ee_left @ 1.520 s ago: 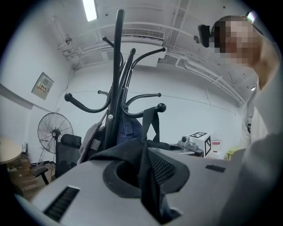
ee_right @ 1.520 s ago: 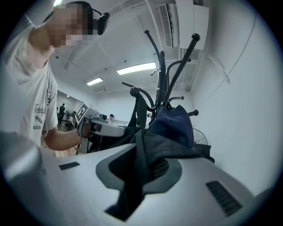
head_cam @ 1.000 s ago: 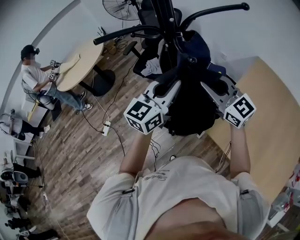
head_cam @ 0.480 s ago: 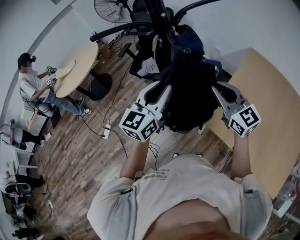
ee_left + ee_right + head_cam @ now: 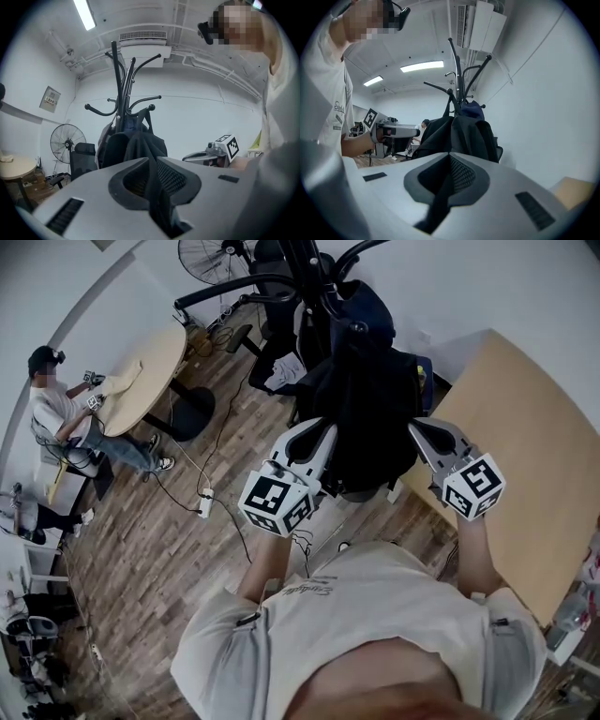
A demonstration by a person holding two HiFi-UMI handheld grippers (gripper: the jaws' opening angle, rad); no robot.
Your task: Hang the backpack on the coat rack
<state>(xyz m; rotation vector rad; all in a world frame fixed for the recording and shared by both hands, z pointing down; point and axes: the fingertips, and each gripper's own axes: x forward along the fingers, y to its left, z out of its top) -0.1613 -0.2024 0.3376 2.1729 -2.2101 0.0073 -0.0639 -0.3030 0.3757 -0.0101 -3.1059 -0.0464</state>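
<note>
Head view: a dark fabric backpack (image 5: 370, 418) hangs on a black metal coat rack (image 5: 309, 268) with curved arms, above a wood-plank floor (image 5: 187, 549). The left tongs (image 5: 322, 427) and right tongs (image 5: 419, 426) point at the backpack from either side, near it but apart from it. A pale wooden worktop (image 5: 534, 446) lies to the right. At the far left, a seated person (image 5: 66, 409) is at a round light-wood table (image 5: 141, 381), and a standing fan (image 5: 202, 259) is by the wall.

Left gripper view: the left tongs (image 5: 152, 161) are pressed together with nothing between the 2 jaws. Beyond them the backpack (image 5: 136, 145) hangs from the coat rack (image 5: 117, 79), clear of the tips. The right tongs (image 5: 187, 157) show to the right.

Right gripper view: the right tongs (image 5: 450, 157) are fully closed and empty. The backpack (image 5: 468, 133) hangs on the coat rack (image 5: 457, 65) ahead, untouched. The left tongs (image 5: 415, 131) show at the left.
</note>
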